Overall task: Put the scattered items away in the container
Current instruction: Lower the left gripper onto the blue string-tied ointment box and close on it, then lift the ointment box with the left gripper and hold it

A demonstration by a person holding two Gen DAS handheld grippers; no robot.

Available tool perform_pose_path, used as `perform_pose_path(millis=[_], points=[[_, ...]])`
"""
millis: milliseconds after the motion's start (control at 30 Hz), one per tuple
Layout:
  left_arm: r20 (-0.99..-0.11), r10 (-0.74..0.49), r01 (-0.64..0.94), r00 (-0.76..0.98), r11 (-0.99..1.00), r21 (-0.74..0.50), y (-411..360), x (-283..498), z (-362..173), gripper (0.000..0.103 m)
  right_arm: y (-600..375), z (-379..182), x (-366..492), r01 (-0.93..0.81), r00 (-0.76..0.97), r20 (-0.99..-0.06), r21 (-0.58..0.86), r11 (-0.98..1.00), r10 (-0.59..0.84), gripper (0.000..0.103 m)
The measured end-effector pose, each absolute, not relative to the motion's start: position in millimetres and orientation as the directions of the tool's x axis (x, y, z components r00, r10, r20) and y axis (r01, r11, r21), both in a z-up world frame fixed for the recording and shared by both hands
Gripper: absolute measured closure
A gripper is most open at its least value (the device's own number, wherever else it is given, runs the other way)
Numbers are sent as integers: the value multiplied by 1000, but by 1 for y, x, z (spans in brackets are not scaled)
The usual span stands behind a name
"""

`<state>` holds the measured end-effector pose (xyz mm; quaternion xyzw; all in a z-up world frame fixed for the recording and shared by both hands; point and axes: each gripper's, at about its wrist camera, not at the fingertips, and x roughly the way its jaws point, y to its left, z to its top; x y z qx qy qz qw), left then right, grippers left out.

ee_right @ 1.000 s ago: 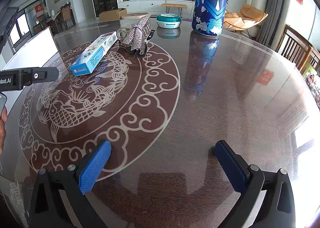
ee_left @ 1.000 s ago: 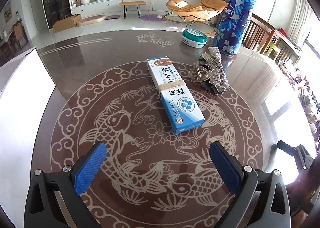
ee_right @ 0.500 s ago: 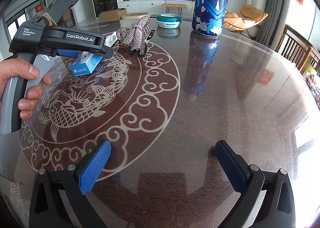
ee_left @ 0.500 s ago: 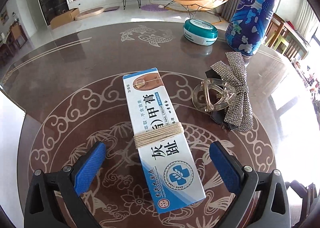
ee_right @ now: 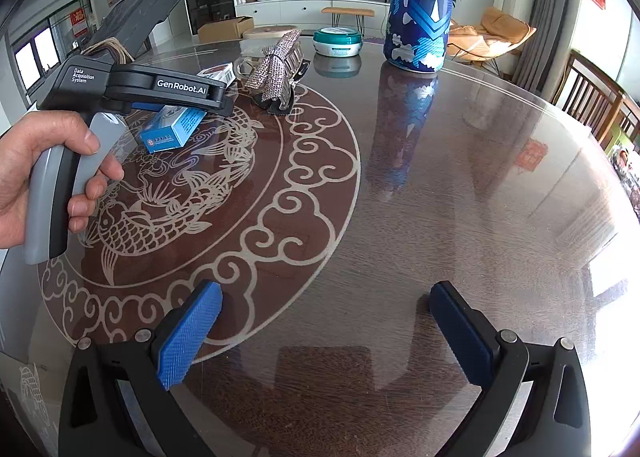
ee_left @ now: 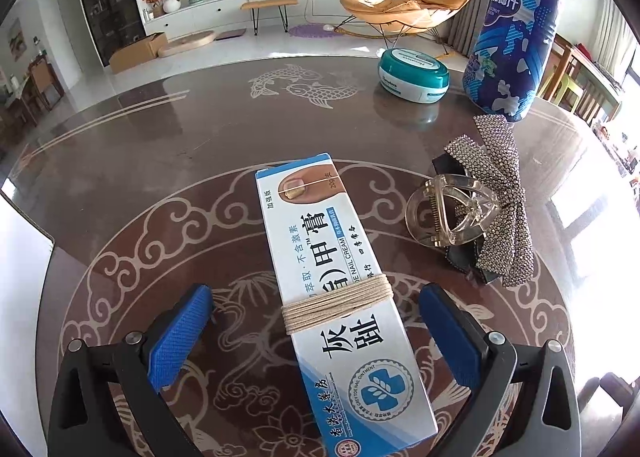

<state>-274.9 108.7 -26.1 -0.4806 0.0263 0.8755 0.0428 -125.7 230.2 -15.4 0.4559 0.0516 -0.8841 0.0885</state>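
A blue and white nail cream box (ee_left: 340, 297), wound with beige string, lies on the round table between the open fingers of my left gripper (ee_left: 316, 329); the pads do not touch it. It also shows in the right wrist view (ee_right: 176, 129) under the left gripper's body (ee_right: 160, 91). A clear hair claw with a rhinestone bow (ee_left: 476, 209) lies right of the box. A teal cream jar (ee_left: 414, 75) and a tall blue bottle (ee_left: 516, 29) stand farther back. My right gripper (ee_right: 326, 333) is open and empty above bare table.
A white container (ee_left: 20, 297) sits at the left edge of the left wrist view. The table (ee_right: 440, 197) is dark glass with a carp pattern. Wooden chairs (ee_right: 592, 101) stand past its right rim.
My left gripper has moved forward and down over the box, so the box now lies between its fingers. The right gripper has not moved.
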Motion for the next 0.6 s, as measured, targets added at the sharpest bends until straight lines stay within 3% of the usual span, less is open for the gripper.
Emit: perform_pose_path(millis=[133, 200, 267, 333, 600], points=[[-856, 61, -126, -513, -992, 4, 108, -277, -25, 0, 230, -15, -126, 203, -569, -815, -11, -979, -109, 0], [-855, 52, -113, -516, -994, 8, 106, -276, -23, 6, 230, -15, -125, 203, -569, -815, -11, -979, -109, 0], [-841, 50, -103, -539, -995, 7, 103, -273, -18, 38, 230, -15, -125, 203, -569, -815, -11, -979, -109, 0], [-837, 50, -104, -545, -995, 8, 100, -271, -15, 59, 230, -15, -125, 203, -569, -815, -11, -979, -109, 0], [-829, 28, -55, -558, -998, 4, 67, -242, -15, 59, 230, -15, -125, 204, -569, -815, -11, -979, -109, 0]])
